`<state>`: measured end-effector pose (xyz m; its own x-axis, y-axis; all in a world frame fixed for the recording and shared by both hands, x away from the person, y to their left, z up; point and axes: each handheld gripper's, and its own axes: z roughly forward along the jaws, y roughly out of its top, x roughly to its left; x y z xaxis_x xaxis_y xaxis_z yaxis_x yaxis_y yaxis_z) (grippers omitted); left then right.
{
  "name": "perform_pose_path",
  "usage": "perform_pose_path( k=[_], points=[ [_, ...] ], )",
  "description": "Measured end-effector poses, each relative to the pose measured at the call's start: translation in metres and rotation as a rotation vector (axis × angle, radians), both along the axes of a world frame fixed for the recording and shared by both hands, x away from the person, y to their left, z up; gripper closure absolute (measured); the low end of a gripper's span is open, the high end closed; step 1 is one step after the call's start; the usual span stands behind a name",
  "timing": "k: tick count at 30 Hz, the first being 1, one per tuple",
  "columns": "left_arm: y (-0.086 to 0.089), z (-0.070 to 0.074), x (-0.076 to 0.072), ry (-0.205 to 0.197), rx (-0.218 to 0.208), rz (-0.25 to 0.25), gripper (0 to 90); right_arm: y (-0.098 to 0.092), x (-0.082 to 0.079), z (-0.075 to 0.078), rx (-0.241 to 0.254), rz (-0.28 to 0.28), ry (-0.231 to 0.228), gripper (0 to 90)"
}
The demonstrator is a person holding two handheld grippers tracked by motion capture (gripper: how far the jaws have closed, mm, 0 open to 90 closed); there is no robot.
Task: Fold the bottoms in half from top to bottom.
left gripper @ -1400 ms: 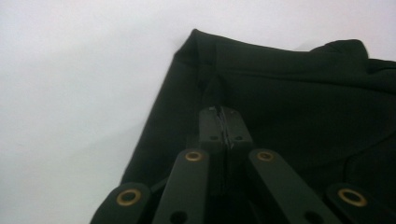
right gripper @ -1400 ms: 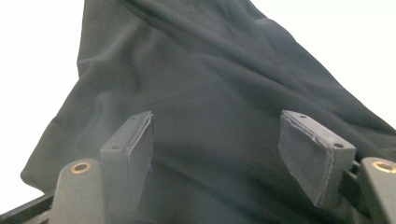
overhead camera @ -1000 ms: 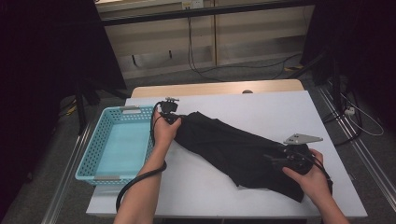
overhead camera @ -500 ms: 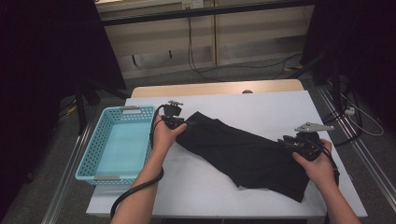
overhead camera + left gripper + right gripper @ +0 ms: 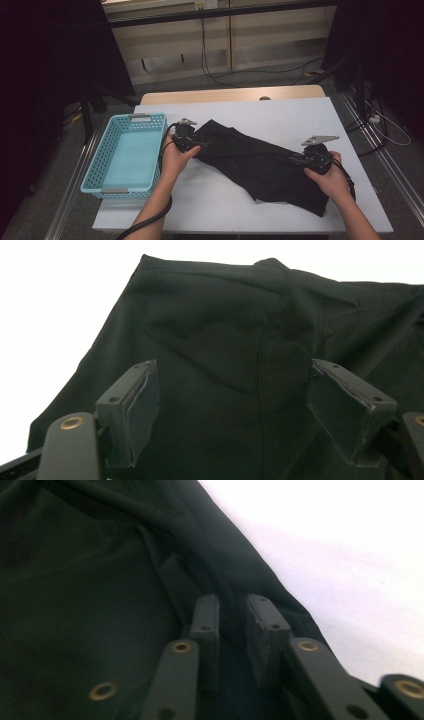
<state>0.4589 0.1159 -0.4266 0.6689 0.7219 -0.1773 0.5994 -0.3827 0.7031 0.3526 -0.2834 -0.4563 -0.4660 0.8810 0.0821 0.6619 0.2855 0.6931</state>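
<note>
A light blue perforated basket (image 5: pixel 125 156) sits at the left end of the white worktop (image 5: pixel 280 112), with nothing in it. Beyond the far edge of the worktop, black cables (image 5: pixel 260 75) trail over the grey floor (image 5: pixel 165 85) before a pale wall panel (image 5: pixel 165 45).

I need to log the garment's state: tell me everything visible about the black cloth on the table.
The black cloth garment, matte with a stitched seam, lies rumpled and diagonal across the white table, beside the blue plastic basket. The left gripper, just opened, stands over one end; the right gripper, closing, pinches a fold at the other.
</note>
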Motion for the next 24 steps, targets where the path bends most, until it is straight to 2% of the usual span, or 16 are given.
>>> perform_pose_path(
  k=[2, 4, 6, 8, 9, 10, 12, 14, 16, 19, 24],
  points=[
    [0.001, 0.0, -0.003, -0.003, -0.016, 0.001, 22.2, 0.0, 0.002, -0.002, 0.041, 0.002, 0.008, 86.8],
    [0.002, 0.0, -0.003, -0.005, -0.018, -0.004, 22.1, -0.001, 0.003, -0.003, 0.055, 0.006, 0.017, 88.3],
    [0.002, 0.001, -0.003, 0.001, 0.0, -0.01, 21.9, -0.002, 0.007, -0.001, 0.05, 0.008, 0.028, 88.8],
    [0.001, 0.002, -0.004, -0.008, -0.008, -0.016, 21.7, -0.004, 0.007, 0.003, 0.048, -0.011, 0.003, 88.9],
    [0.001, 0.002, -0.004, -0.01, -0.003, -0.02, 21.7, -0.008, 0.009, 0.005, 0.077, -0.025, -0.015, 88.9],
    [0.001, 0.002, -0.004, -0.012, 0.0, -0.02, 21.6, -0.01, 0.01, 0.007, 0.086, -0.033, -0.024, 88.9],
    [0.001, 0.002, -0.004, -0.011, 0.0, -0.023, 21.6, -0.015, 0.014, 0.011, 0.066, -0.05, -0.03, 88.9],
    [0.001, 0.001, -0.004, -0.01, 0.002, -0.023, 21.6, -0.02, 0.019, 0.014, 0.1, -0.056, -0.037, 88.5],
    [0.002, 0.001, -0.004, -0.007, 0.006, -0.025, 21.5, -0.021, 0.022, 0.014, 0.089, -0.067, -0.031, 88.2],
    [0.003, 0.001, -0.004, -0.014, 0.008, -0.023, 21.5, -0.023, 0.021, 0.014, 0.068, -0.1, -0.048, 86.9],
    [0.003, 0.0, -0.004, -0.008, 0.003, -0.028, 21.5, -0.029, 0.009, 0.019, 0.056, -0.111, -0.076, 84.5]
  ],
)
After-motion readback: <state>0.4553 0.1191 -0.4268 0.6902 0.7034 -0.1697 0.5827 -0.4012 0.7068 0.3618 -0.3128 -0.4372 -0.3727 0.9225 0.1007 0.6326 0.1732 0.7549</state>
